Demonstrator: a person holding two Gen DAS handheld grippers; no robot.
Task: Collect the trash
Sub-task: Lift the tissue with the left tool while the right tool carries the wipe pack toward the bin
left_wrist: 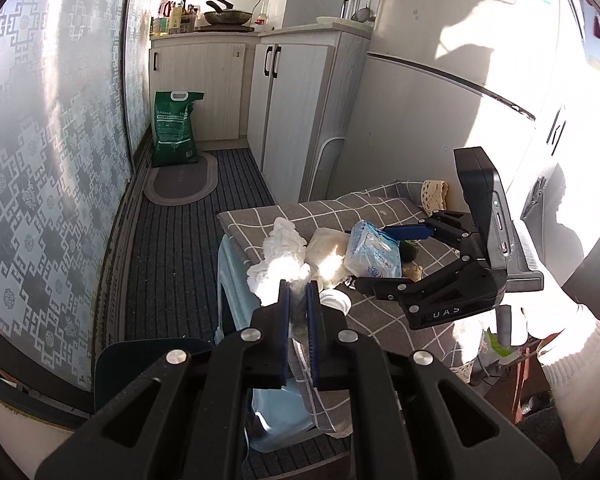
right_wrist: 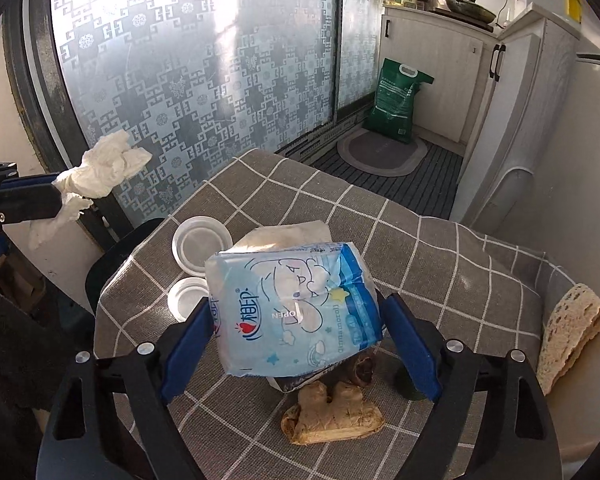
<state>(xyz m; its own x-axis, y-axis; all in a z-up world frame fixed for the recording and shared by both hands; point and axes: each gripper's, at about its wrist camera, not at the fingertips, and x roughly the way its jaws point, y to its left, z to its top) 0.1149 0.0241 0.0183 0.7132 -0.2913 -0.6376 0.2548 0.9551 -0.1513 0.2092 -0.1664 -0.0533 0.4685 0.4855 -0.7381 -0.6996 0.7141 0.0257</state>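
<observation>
My left gripper (left_wrist: pixel 298 286) is shut on a crumpled white tissue (left_wrist: pixel 278 258) and holds it up beside the table; the tissue also shows in the right wrist view (right_wrist: pixel 100 172). My right gripper (right_wrist: pixel 298 316) is shut on a blue tissue pack (right_wrist: pixel 296 308) and holds it just above the checked tablecloth (right_wrist: pixel 440 264). The pack also shows in the left wrist view (left_wrist: pixel 374 250). On the cloth lie two clear plastic lids (right_wrist: pixel 200 246), a piece of ginger (right_wrist: pixel 332 416), a crumpled wrapper (right_wrist: pixel 284 234) and small dark scraps (right_wrist: pixel 362 370).
A lace cloth (right_wrist: pixel 572 332) lies at the table's right edge. A blue plastic stool (left_wrist: pixel 236 280) stands by the table. A green sack (left_wrist: pixel 174 130) and an oval mat (left_wrist: pixel 182 180) are on the striped floor near white cabinets (left_wrist: pixel 292 96). A patterned glass door (right_wrist: pixel 200 80) stands behind.
</observation>
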